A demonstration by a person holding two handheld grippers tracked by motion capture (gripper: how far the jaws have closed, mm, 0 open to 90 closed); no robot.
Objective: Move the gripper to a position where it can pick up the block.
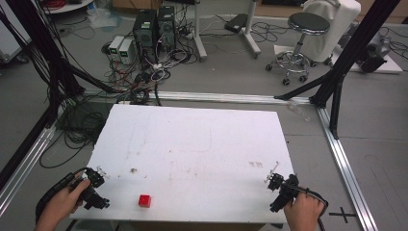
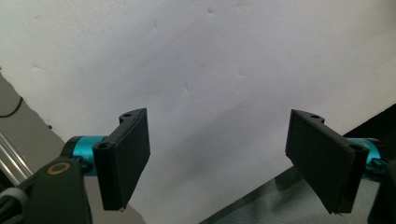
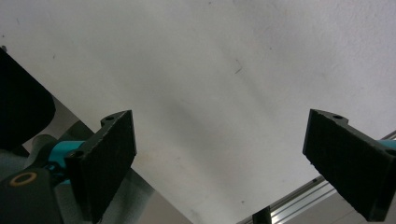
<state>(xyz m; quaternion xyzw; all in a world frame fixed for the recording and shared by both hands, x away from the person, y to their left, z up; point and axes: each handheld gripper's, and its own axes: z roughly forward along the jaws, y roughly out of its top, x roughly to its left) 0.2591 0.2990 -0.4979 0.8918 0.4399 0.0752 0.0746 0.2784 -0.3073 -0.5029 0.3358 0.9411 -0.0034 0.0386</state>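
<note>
Right of the wide-open, empty left gripper [image 1: 94,185], the red cube [image 1: 145,200] could topple off the table [image 1: 192,144] edge if nudged; the right gripper [image 1: 280,185] gapes empty too.

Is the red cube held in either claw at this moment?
No. The red cube lies free on the white table, between the left claw and right claw.

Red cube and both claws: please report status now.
Left claw open, empty. Right claw open, empty. Red cube on table near front edge, untouched, closer to left claw. Nothing in the way.
</note>
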